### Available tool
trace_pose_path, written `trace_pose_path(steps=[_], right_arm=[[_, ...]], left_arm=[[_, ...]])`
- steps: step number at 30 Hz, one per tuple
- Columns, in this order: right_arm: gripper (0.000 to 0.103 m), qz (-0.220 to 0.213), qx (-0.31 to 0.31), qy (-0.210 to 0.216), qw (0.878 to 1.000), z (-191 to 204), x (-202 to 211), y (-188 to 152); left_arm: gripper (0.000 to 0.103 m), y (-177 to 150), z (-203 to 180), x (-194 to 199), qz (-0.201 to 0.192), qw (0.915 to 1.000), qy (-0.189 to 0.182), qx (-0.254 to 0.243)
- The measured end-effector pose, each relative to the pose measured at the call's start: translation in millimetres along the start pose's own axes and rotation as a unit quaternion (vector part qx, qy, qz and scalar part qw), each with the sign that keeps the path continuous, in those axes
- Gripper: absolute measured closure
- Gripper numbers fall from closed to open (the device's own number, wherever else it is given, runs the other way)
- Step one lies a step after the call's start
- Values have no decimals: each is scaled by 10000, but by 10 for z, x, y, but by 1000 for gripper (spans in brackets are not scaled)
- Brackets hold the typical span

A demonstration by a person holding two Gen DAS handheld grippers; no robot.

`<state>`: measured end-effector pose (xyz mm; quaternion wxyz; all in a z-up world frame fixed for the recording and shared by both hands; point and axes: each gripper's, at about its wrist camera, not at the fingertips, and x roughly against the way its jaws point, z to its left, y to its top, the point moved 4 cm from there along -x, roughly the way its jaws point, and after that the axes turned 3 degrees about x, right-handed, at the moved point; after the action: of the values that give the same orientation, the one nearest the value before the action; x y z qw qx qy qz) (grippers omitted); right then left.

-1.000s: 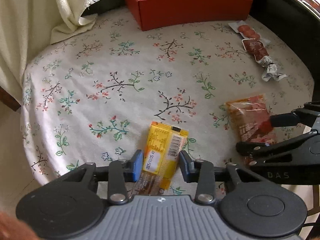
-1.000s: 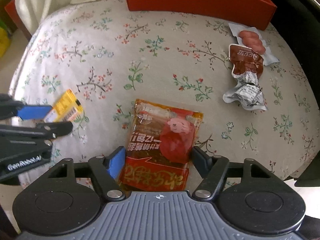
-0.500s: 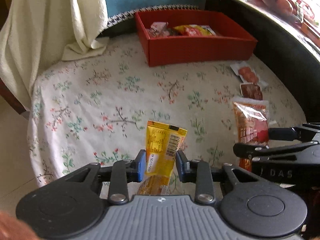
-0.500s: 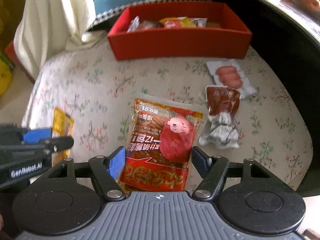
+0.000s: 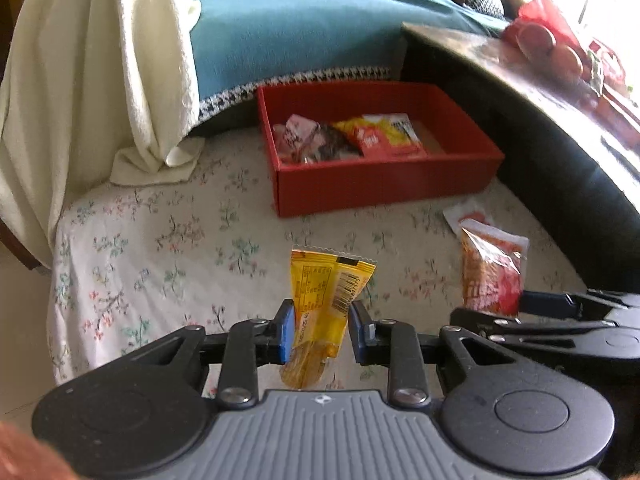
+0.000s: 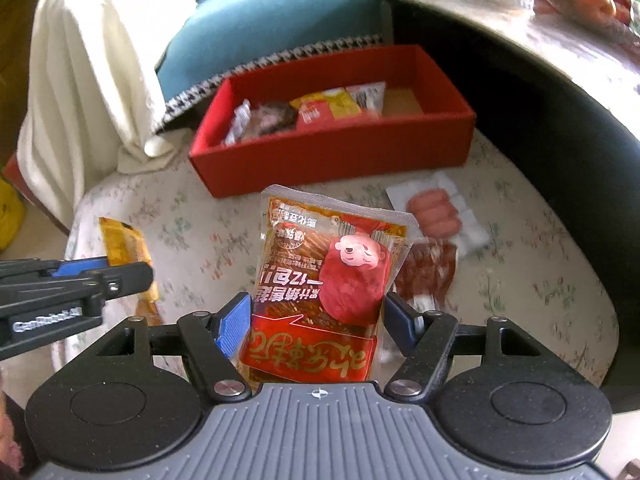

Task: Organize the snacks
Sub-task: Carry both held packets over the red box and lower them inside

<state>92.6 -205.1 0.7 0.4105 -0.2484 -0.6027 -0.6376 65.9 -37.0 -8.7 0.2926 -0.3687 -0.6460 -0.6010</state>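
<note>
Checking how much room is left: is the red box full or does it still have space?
Still has space. The red box holds a few packets toward its left and middle; its right end shows bare floor.

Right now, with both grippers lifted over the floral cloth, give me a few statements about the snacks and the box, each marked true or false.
1. The left gripper is shut on the yellow snack packet. True.
2. The right gripper holds nothing. False: its fingers clamp the red snack bag.
3. The red box is empty. False: several packets lie in it.
4. A sausage pack lies on the floral cloth outside the box. True.
5. The yellow packet lies flat on the cloth. False: it hangs between the fingers, clear of the cloth.
</note>
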Motion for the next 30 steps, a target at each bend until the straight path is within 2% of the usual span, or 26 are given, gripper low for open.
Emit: trace_pose_path(steps=[5, 11, 15, 18, 25, 30], right_arm=[[27, -186, -28, 77, 9998, -1, -33, 275], [27, -252, -54, -45, 9997, -129, -77, 599], [27, -354, -54, -90, 9993, -176, -75, 842], [27, -423, -88, -104, 9990, -199, -116, 1029], [27, -370, -131, -146, 9991, -272, -345, 1390], [27, -318, -47, -227, 9992, -281, -511, 1634]], left_arm=[[81, 195, 3, -68, -89, 9998, -61, 189], [81, 432, -58, -196, -88, 9995, -139, 277], [81, 663, -95, -161, -245, 9996, -60, 159], [81, 888, -46, -182, -317, 9992, -6, 251], [81, 1328, 3, -308, -473, 9980, -76, 411], [81, 1534, 2, -526, -386, 9983, -88, 437]])
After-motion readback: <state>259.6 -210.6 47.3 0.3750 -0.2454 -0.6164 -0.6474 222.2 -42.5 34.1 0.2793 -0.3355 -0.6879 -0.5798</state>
